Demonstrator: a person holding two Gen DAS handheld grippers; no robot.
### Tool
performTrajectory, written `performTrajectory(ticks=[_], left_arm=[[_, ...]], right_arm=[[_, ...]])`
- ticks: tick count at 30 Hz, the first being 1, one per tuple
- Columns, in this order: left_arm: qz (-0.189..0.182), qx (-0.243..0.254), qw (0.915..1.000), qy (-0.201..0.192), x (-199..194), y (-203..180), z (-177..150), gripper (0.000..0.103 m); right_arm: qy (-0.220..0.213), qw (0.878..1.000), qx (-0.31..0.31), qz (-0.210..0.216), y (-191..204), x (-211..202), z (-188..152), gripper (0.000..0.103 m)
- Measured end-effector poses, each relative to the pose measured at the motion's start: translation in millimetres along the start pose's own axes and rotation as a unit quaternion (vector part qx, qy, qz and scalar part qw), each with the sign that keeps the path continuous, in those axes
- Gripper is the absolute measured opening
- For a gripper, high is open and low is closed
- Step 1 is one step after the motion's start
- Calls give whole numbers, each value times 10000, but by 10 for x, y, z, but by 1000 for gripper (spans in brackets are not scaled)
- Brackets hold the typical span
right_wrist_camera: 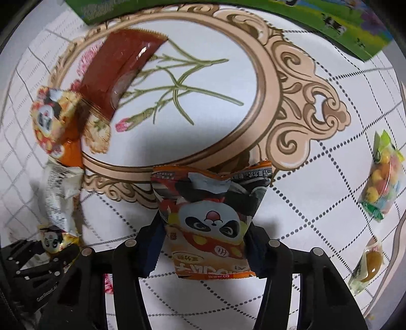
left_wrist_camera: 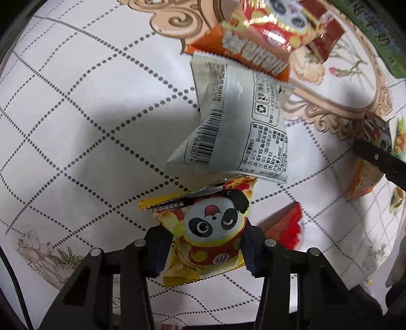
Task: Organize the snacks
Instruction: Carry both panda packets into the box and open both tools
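left wrist view first: the left gripper (left_wrist_camera: pixel 206 250) has its jaws pinching a yellow panda snack packet (left_wrist_camera: pixel 206 233) by both side edges, so the packet sits right between the fingers and pokes out ahead of them. just past its top edge lies a white packet (left_wrist_camera: pixel 233 121) back side up, barcode showing. further ahead is a little pile: an orange packet (left_wrist_camera: pixel 253 58) with a red panda packet (left_wrist_camera: pixel 269 22) on top and a dark red wrapper (left_wrist_camera: pixel 327 33) beside them. a red wrapper (left_wrist_camera: pixel 286 226) peeks out just right of the jaws. far right, the right gripper's finger crosses in front of its orange packet. everything lies on a patterned tablecloth (left_wrist_camera: pixel 76 114).

right wrist view: the right gripper (right_wrist_camera: pixel 204 250) is clamped on an orange panda snack packet (right_wrist_camera: pixel 208 223), again squeezed from both sides with the top crumpled out front. off to the right of the jaws are two clear candy bags (right_wrist_camera: pixel 383 182), well apart from the packet. the pile sits far left ahead, and a green box (right_wrist_camera: pixel 342 22) runs along the top.

count: i see four panda packets total (two held, and two in the pile if that orange one is another), one white, two reddish wrappers, two candy bags.

handling guess: these look light, puffy and crinkly, foil probably a bit slippery, contents likely crushable. i'd grab by the sealed edges or lightly across the middle, not hard.
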State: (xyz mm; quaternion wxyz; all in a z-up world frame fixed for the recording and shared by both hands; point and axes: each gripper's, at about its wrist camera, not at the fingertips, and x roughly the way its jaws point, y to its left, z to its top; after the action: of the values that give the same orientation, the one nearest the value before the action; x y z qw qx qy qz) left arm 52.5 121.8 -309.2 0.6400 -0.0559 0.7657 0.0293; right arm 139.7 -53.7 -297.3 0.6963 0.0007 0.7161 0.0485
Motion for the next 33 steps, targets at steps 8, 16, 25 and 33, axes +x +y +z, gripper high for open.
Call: performTrajectory(ticks=[8, 16, 25, 33], left_arm=[[-426, 96, 9978, -501, -685, 36, 56, 44], [-872, 520, 9864, -1292, -1623, -394, 380, 44], [-1011, 997, 9685, -2048, -2529, -777, 1314, 44], [-864, 1073, 9723, -1888, -2624, -1054, 2360, 44]], right_arm=[[-290, 9973, 79, 675, -251, -726, -119, 58], [-843, 9896, 61, 1163, -593, -1633, -24, 57], [-1807, 9753, 239, 1244, -686, -2436, 623, 57], [-2164, 9709, 295, 979, -585, -2546, 1565, 57]])
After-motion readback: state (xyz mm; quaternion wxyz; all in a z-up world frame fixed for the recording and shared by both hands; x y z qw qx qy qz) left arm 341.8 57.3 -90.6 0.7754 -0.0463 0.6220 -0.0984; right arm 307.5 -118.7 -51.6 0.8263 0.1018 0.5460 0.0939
